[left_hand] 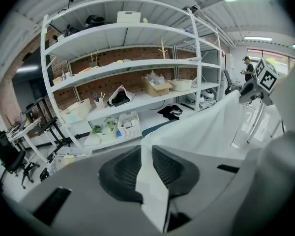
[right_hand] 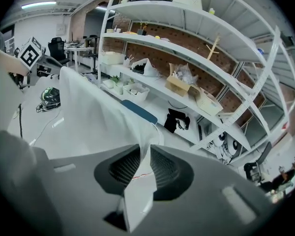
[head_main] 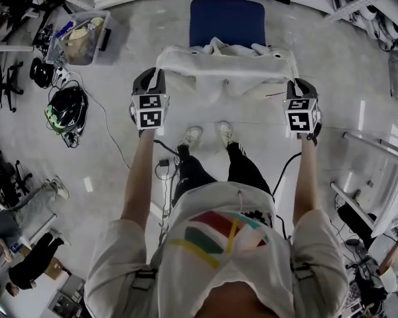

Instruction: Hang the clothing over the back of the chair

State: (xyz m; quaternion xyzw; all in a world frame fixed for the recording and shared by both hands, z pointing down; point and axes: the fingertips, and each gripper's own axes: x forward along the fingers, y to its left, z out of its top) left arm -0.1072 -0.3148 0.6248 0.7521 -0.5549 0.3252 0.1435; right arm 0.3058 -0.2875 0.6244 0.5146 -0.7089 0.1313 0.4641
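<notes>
- The white clothing (head_main: pixel 225 61) lies spread from left to right across the top of the chair (head_main: pixel 227 20). The chair's blue seat shows just beyond the clothing on the far side.
- Part of the cloth hangs down on the near side, towards the person's feet, and a few folds bunch up along the far edge.
- The chair's back is covered, so I cannot see it directly. Judging by how the cloth sags rather than stretching taut, the draping looks essentially done.
- The left claw (head_main: pixel 160 73) sits at the left end of the cloth. Its jaws are closed on a fold of white fabric, with the pads pressing it from both sides.
- The right claw (head_main: pixel 293 83) sits at the right end. Its jaws stand slightly apart, and a fold runs between them without seeming to be pinched.
- What appears to remain is for the left claw to release its fold and for both claws to draw back clear of the cloth. The clothing should then stay on the chair without sliding off.
</notes>
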